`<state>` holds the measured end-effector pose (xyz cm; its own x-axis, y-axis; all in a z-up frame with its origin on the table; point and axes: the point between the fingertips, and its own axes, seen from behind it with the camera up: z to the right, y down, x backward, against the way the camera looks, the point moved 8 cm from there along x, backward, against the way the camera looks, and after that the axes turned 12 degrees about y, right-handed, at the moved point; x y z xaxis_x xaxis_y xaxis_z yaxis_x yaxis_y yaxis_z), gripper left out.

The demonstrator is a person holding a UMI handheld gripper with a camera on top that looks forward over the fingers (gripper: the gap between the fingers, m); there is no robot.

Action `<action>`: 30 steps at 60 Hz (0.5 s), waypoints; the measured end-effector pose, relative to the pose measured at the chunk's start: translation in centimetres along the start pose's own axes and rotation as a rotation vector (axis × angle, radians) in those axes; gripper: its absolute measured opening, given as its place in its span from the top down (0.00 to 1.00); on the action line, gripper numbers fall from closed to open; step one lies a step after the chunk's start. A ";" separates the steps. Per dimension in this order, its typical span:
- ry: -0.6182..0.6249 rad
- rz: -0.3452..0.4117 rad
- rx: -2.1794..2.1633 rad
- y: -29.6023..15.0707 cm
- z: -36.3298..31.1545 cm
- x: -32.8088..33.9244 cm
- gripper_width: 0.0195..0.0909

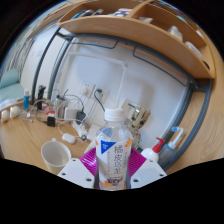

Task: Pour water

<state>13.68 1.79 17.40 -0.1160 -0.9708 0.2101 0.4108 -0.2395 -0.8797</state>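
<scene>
A clear plastic bottle (112,150) with a white cap and a white-and-blue label stands upright between my fingers, lifted close to the camera. My gripper (112,162) is shut on the bottle, both magenta pads (88,158) pressing on its sides. A white paper cup (56,155) stands on the wooden table (30,150) to the left of the fingers, upright and apart from the bottle.
Small bottles and jars (40,105) line the table's far left by the wall. A white tube with a red cap (152,150) lies right of the fingers. Cables (85,100) trail along the wall, small white items lie mid-table, and a wooden shelf (150,30) hangs overhead.
</scene>
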 end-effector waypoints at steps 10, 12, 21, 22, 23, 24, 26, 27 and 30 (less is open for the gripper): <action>-0.038 0.004 -0.241 1.2 -0.7 -1.3 0.76; -0.040 0.007 -0.261 1.4 -0.8 -1.6 0.77; -0.054 -0.008 -0.343 2.8 -1.7 -2.5 0.76; -0.053 -0.010 -0.347 3.1 -1.8 -2.5 0.76; -0.052 -0.015 -0.351 3.5 -2.0 -2.6 0.76; -0.051 -0.025 -0.353 4.0 -2.2 -2.7 0.71; -0.038 0.011 -0.368 4.0 -2.1 -2.7 0.75; -0.031 0.003 -0.365 4.2 -2.1 -2.5 0.75; -0.023 0.012 -0.372 4.2 -1.9 -2.2 0.74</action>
<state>13.93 2.99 12.40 -0.0912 -0.9745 0.2049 0.0547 -0.2103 -0.9761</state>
